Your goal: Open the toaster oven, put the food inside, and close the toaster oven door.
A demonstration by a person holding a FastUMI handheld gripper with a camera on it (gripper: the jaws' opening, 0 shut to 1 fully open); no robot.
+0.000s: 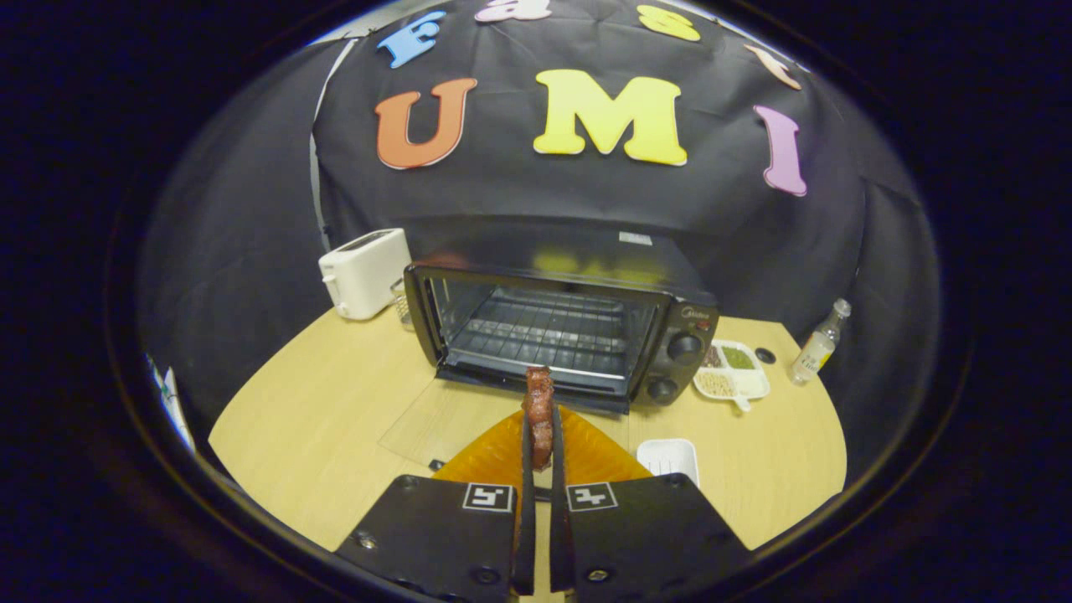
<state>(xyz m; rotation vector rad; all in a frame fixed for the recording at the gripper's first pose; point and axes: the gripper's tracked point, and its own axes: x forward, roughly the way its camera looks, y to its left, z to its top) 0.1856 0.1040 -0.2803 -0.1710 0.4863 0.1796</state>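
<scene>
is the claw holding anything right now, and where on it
Yes. The claw is shut on a reddish-brown piece of food, both fingers pinching its lower part while the top sticks up above them, in front of the open toaster oven.

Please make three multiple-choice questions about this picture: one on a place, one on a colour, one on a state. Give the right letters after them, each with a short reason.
1. Where does the white toaster stand?
A. beside the toaster oven, on the side away from its knobs
B. on top of the oven
C. inside the oven

2. What colour is the plate under the fingers?
A. blue
B. orange
C. green

3. What is the state of the tool?
A. open, holding nothing
B. shut on the piece of food
C. shut on the oven's handle

Answers:
1. A: the toaster sits on the table next to the oven's plain side.
2. B: orange shows on both sides of the fingers.
3. B: both fingers press on the reddish-brown food, held up before the open oven.
</scene>
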